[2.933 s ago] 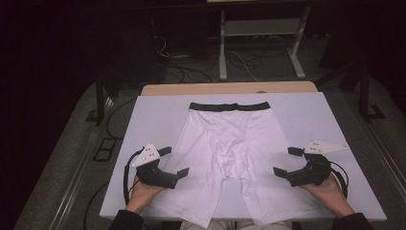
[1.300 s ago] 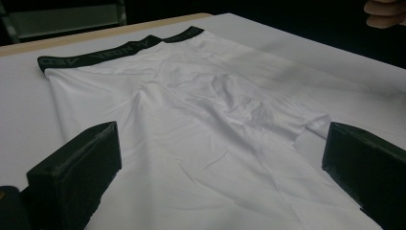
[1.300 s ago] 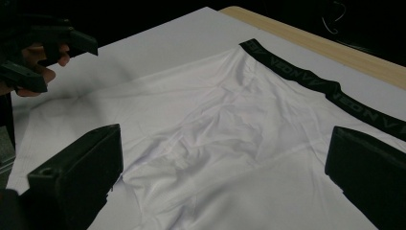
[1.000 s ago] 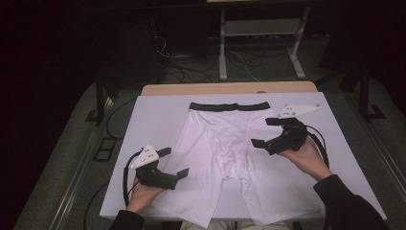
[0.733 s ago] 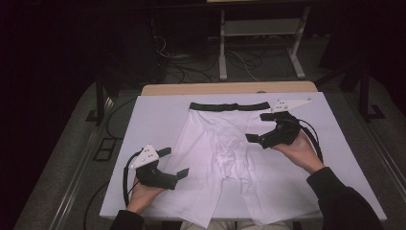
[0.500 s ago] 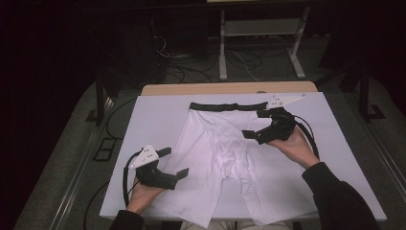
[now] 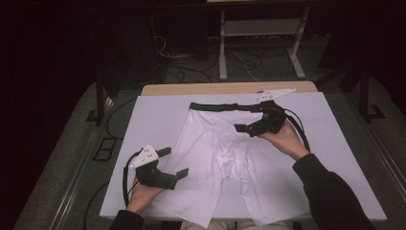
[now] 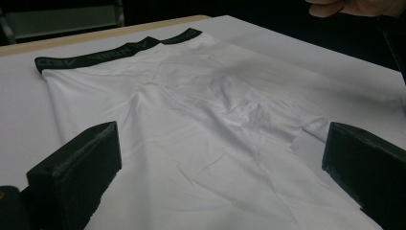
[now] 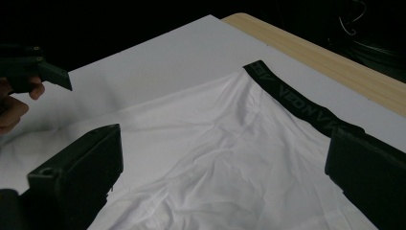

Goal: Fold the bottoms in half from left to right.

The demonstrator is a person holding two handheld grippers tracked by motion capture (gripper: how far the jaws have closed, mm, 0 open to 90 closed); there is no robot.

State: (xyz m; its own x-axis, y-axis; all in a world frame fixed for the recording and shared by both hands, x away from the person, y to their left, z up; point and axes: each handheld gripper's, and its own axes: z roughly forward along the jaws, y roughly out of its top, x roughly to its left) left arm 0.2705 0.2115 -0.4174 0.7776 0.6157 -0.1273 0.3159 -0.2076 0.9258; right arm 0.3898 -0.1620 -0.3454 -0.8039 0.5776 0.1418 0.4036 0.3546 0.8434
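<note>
White shorts [image 7: 225, 153] lie flat on the desk [image 7: 153, 120]; right gripper [image 7: 253, 125], jaws apart, hovers at the black waistband [image 7: 220, 106], likely for a fold grasp, while left gripper [image 7: 174, 163], also apart, waits beside the leg.

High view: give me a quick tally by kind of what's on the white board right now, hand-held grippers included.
White shorts with black waistband: 1
Hand-held grippers: 2, the left hand-held gripper open over the left leg, the right hand-held gripper open by the waistband
White board: 1
Total: 4
</note>
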